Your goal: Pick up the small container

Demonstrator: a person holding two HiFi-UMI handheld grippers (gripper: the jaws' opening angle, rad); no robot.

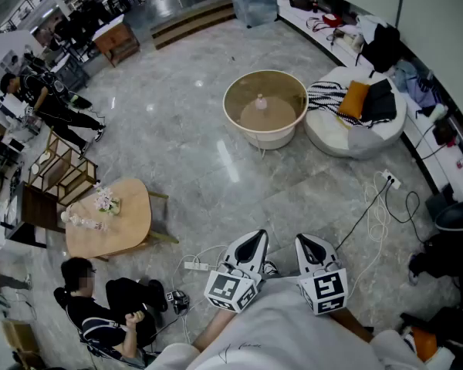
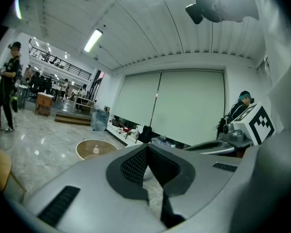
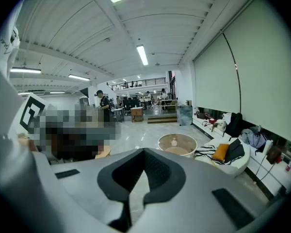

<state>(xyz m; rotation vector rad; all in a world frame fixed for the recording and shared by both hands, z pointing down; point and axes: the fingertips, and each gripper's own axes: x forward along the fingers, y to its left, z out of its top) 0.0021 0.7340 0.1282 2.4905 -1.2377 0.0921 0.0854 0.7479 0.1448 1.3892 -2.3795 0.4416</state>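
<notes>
Left gripper point(image 1: 255, 239), right gripper point(image 1: 312, 243); small pale container point(image 1: 260, 102)

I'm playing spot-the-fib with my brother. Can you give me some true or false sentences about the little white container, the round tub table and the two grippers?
1. The small white container stands inside the round beige tub-shaped table. True.
2. The right gripper is holding the container. False: its jaws are shut on nothing, and the container is far off across the floor.
3. An orange cushion lies on the white beanbag seat. True.
4. The left gripper has its jaws wide open. False: they are together, with nothing between them.
</notes>
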